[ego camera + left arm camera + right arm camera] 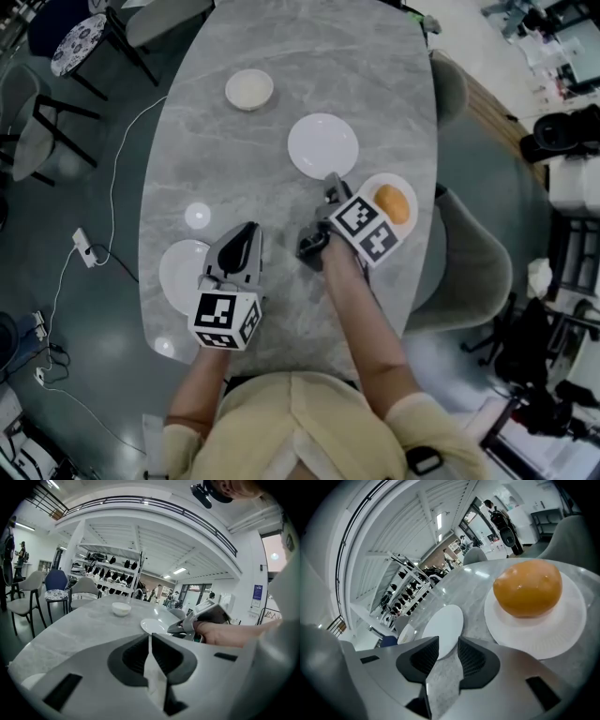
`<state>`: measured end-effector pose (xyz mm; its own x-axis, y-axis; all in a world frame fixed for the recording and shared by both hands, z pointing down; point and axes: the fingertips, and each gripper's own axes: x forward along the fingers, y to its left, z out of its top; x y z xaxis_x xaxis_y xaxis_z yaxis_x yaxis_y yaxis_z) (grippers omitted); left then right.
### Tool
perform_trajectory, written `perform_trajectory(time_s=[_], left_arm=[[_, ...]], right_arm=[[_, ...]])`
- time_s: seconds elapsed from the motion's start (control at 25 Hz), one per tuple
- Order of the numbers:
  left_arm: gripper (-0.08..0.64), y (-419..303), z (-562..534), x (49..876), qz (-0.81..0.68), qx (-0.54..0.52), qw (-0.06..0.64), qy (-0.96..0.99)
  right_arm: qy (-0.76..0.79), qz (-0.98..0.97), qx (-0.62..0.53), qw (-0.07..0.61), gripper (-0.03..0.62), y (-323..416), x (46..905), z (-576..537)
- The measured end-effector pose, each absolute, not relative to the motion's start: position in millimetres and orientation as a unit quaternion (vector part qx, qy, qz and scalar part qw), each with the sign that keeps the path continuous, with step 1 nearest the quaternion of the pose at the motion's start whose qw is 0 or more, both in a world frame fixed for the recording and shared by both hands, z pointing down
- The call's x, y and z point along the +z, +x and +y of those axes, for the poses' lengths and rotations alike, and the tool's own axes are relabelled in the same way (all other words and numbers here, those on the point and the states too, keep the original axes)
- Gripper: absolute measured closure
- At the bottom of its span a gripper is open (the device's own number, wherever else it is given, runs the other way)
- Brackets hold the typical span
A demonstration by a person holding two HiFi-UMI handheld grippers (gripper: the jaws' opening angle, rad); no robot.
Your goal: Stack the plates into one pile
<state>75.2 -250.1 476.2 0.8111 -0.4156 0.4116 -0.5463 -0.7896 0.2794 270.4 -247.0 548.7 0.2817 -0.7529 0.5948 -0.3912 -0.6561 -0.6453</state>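
In the head view a grey marbled desk (281, 56) fills the middle, with grey chairs (469, 272) round it and a white cable with a power strip (84, 248) on the floor at the left. A small bowl (249, 90) stands toward the far end. Three white plates lie apart, none stacked. The middle plate (322, 144) is bare. The fruit plate (384, 181) sits at the right edge with an orange fruit (394, 203) on it. The left plate (178, 272) lies at the left edge, partly hidden by the left claw (246, 228). The right claw (330, 178) points between the middle plate and the fruit plate, its tip just at the middle plate's near rim.

In the left gripper view, shelving with dark goods (108, 559) and several chairs (28, 590) stand beyond the desk. The bowl (121, 608) and the middle plate (154, 626) lie ahead, and the right claw and its hand (220, 632) reach in from the right beside that plate. The left claw (150, 639) has its tips together and grips nothing.

In the right gripper view the orange fruit (528, 594) is smooth, round and glossy on the flat, plain fruit plate (562, 625). The right claw (447, 641) stands wide apart with only bare desk between its jaws. The rim of the middle plate (443, 630) lies just past its tips, and the bowl (407, 633) is farther off.
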Motion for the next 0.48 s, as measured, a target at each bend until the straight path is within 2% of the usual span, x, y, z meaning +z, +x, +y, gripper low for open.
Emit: perform_trajectory(time_s=[0.48], left_arm=[[0.555,82.8,-258.9,481.8,-0.261,0.153,0.207,0.931]], right_arm=[[-0.781,0.3,-0.505,0.211,0.486,293.6,564.3,-250.7]])
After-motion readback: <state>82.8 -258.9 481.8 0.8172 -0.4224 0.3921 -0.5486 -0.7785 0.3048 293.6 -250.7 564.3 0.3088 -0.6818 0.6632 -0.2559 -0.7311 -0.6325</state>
